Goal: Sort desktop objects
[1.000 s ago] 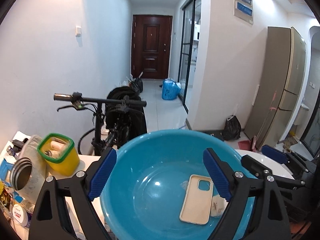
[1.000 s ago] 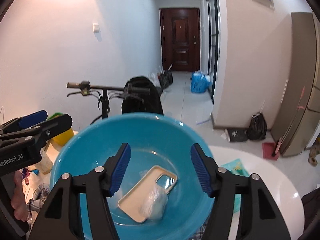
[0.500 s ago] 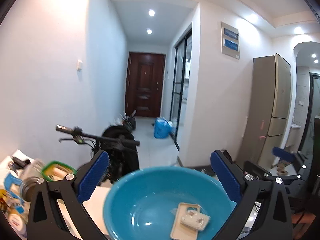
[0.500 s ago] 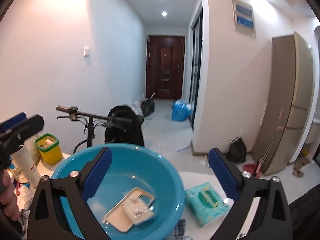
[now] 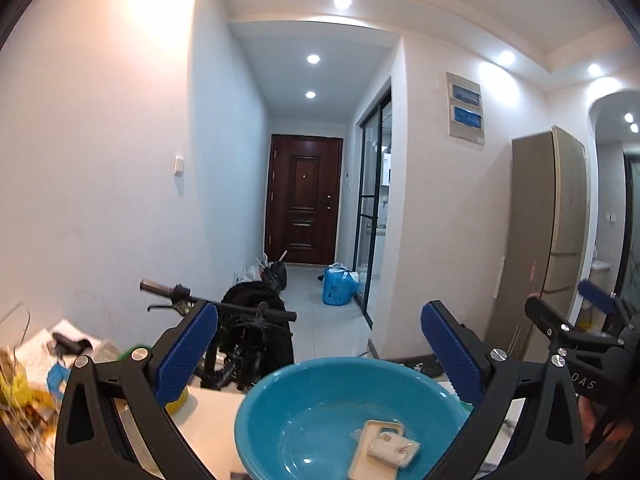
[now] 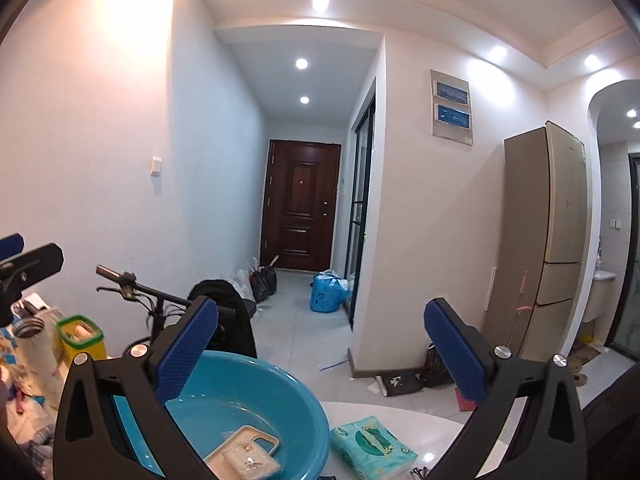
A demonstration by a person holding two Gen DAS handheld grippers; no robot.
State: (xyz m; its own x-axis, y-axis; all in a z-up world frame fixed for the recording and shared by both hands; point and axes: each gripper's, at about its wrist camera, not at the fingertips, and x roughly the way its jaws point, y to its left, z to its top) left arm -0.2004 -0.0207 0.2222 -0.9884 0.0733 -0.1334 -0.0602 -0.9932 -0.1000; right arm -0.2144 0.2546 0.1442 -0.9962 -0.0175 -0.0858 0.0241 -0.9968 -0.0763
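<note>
A teal basin stands on the white table, low in both wrist views. Inside it lies a beige phone case with a small white packet resting on top. My left gripper hovers above and behind the basin, jaws wide open and empty. My right gripper is likewise wide open with nothing between its blue pads, above the basin and its phone case and packet. Each gripper shows at the other view's edge: the right gripper, the left gripper.
A teal tissue pack lies on the white table right of the basin. A yellow tub with a green rim, a steel bottle and clutter crowd the left. Behind the table stands a bicycle; beyond it runs a hallway.
Both grippers have risen and drawn back from the basin, tilting up toward level. Their jaws widened, the right much more. The basin now sits lower and smaller in both views.
</note>
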